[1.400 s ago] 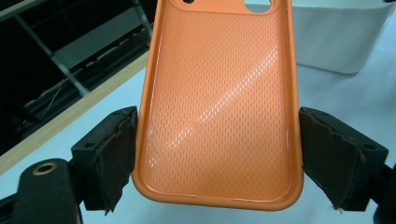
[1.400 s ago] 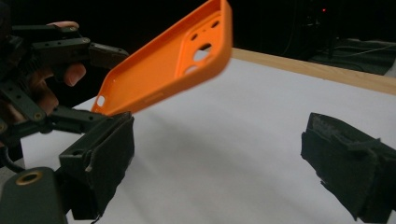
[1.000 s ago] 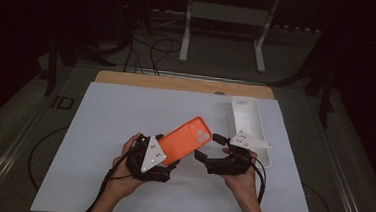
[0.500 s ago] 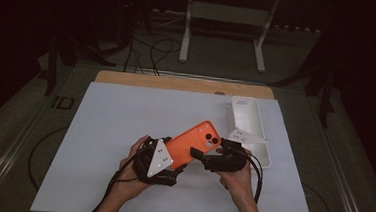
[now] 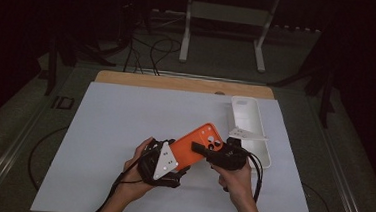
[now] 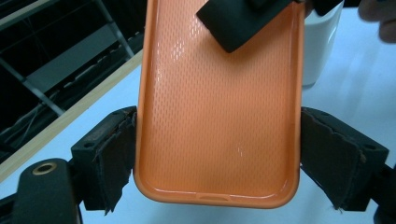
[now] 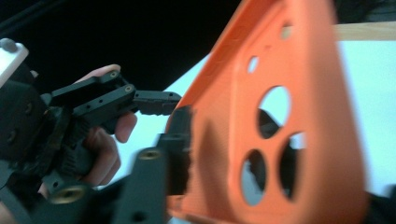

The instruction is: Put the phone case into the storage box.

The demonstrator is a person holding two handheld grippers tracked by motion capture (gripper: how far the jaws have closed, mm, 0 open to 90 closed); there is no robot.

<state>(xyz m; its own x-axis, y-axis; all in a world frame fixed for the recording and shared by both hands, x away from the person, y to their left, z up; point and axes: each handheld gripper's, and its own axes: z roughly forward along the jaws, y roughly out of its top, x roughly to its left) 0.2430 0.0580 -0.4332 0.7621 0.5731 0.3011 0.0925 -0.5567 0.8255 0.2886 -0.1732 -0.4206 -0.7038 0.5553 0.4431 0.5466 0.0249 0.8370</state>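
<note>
A: Holding the orange phone case [image 5: 193, 145] between both hands, that is the step I see now. The left gripper [image 5: 164, 160] has it by the bottom end, the 2 jaws pressing on the 2 long edges, as the left gripper view shows well.

B: And the right gripper [image 5: 213, 150]? Its jaws have just been closing.

A: Yes, and the case is between them. In the right gripper view 1 jaw lies on the inner side and shows through the camera holes, the other is on the outer side. So I judge it is gripping the upper end, near the camera cut-out, but that view is blurred.

B: Where is the case exactly?

A: Lifted above the white surface [image 5: 114, 131], tilted, its upper end pointing toward the white tray [image 5: 261, 141] on the right, near it but apart from it.

B: What does the next move call for?

A: I think a firm but gentle hold. The case looks soft and thin, so it can bend or slip out if 1 hand pulls before the other is ready. Both hands should move together.

B: How does it look?

A: Bright orange, empty, with a fine dotted pattern inside [image 6: 217, 116], rounded corners, and 3 big round holes plus 2 small ones [image 7: 275, 140] for the camera.
</note>
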